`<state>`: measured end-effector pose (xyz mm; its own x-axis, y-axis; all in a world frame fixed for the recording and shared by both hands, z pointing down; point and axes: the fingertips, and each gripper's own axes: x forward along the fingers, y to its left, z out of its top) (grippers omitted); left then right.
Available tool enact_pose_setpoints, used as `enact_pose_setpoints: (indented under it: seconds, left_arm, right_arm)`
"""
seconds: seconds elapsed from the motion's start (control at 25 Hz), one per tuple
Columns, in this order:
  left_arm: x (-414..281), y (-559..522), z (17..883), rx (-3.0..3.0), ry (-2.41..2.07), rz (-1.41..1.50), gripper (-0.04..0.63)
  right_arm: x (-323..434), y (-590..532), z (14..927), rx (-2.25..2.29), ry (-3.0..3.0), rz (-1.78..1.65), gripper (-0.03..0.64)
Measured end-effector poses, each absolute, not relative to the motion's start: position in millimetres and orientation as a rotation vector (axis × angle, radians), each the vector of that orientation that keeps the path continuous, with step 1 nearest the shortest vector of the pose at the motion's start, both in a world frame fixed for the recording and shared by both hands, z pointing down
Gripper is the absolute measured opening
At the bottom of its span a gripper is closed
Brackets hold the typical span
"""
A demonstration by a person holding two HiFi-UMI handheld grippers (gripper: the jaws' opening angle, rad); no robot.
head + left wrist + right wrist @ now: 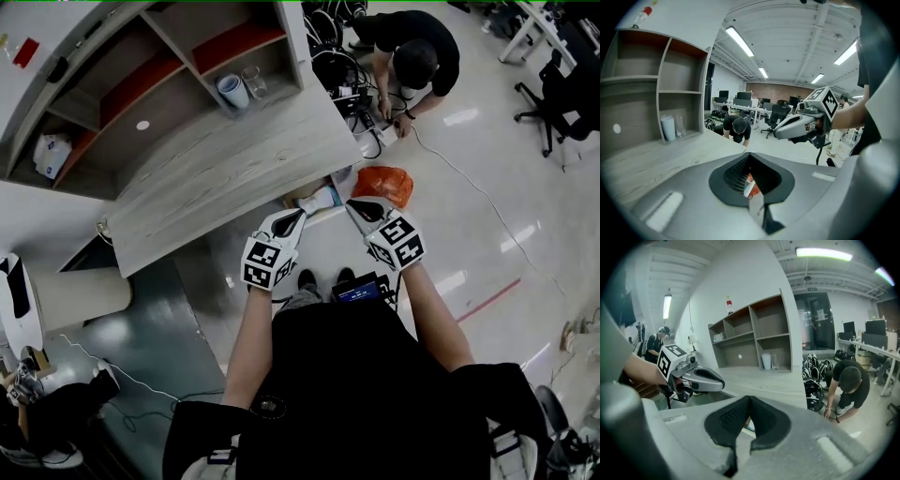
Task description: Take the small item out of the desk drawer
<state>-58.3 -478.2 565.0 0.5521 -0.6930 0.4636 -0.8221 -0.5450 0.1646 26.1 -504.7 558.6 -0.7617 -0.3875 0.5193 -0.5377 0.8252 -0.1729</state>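
The wooden desk (234, 164) lies ahead and to the left; neither its drawer nor any small item shows in any view. My left gripper (300, 215) hovers over the floor just off the desk's front corner, shut and empty. My right gripper (353, 205) hangs beside it, a little to the right, also shut with nothing between its fingers. In the left gripper view the closed jaws (749, 154) point past the desk edge, and the right gripper (780, 132) floats beyond them. The right gripper view has its own jaws (750, 398) closed and the left gripper (719, 380) at the left.
An open shelf unit (159, 75) stands on the desk, holding a white cup (232, 91) and a glass (253, 82). An orange bag (382, 183) lies on the floor below the grippers. A person (412, 56) crouches by cables past the desk's end. An office chair (562, 103) stands far right.
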Motion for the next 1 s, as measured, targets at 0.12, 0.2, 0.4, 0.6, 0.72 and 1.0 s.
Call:
enact_pose_setpoints:
  seconds: [0.12, 0.2, 0.4, 0.6, 0.72, 1.0]
  left_arm:
    - [-58.3, -473.8, 572.8, 2.392, -1.263, 0.509, 0.000]
    - [-60.1, -471.7, 578.1, 2.373, -1.281, 0.519, 0.000]
    - [-65.2, -464.6, 596.7, 2.327, -1.302, 0.525, 0.000]
    - [-72.2, -464.1, 622.4, 2.282, -1.312, 0.500, 0.000]
    - [-77.8, -467.3, 635.3, 2.266, -1.313, 0.488, 0.000]
    - [-93.1, -470.4, 663.0, 2.212, -1.326, 0.465, 0.000]
  right_arm:
    - [24.9, -504.9, 567.4, 0.618, -2.531, 0.411, 0.003]
    - [22.4, -504.6, 575.9, 0.568, -2.522, 0.386, 0.003]
    - [13.9, -503.6, 603.2, 0.459, -2.486, 0.325, 0.003]
    - [-5.9, -505.4, 628.6, 0.353, -2.453, 0.270, 0.003]
    - [-21.2, -506.3, 645.9, 0.282, -2.423, 0.235, 0.006]
    - [-50.0, -505.5, 687.5, 0.113, -2.344, 0.175, 0.029]
